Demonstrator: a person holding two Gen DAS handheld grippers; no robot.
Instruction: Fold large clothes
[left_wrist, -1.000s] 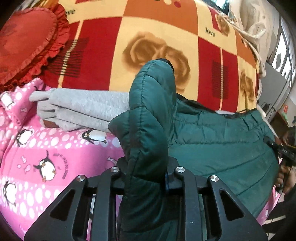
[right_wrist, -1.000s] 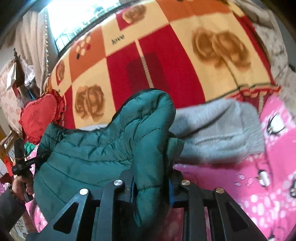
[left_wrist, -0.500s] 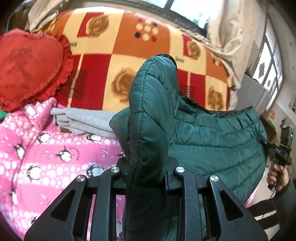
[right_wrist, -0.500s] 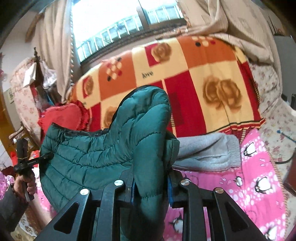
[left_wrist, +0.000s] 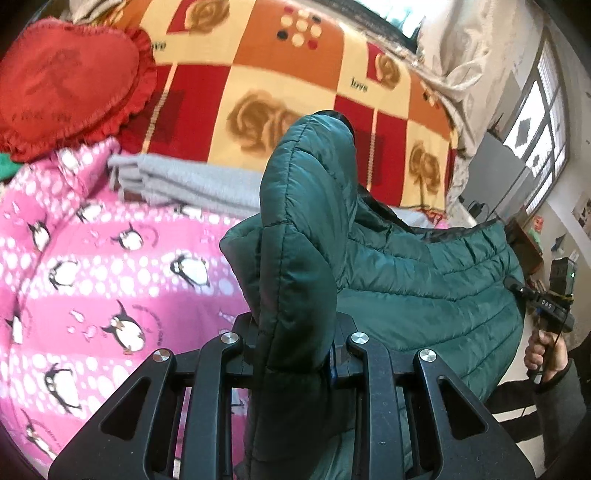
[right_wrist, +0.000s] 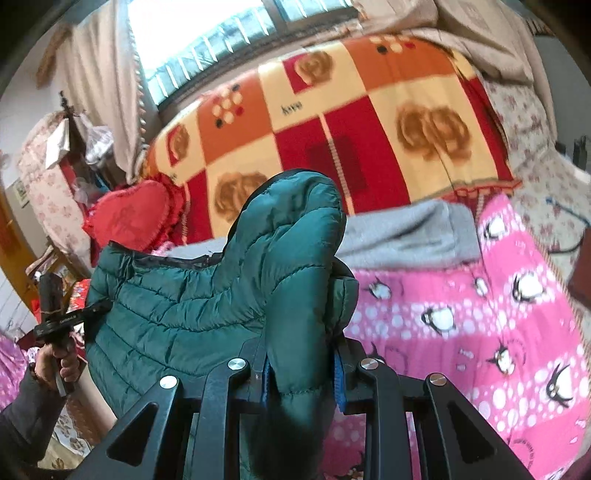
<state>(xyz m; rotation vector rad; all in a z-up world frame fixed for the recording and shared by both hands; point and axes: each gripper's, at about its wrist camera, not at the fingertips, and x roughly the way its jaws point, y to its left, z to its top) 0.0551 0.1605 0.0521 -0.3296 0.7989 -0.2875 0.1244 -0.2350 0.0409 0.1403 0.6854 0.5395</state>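
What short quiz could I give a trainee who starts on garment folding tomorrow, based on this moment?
1. True or false: both grippers are shut on the dark green quilted puffer jacket.
2. What lies between the jacket and the red-and-orange rose-print blanket?
3. The pink bedcover is printed with: A cats, B penguins, C stars.

Key: 1 true, left gripper and right gripper. 2 a folded grey garment. 3 B.
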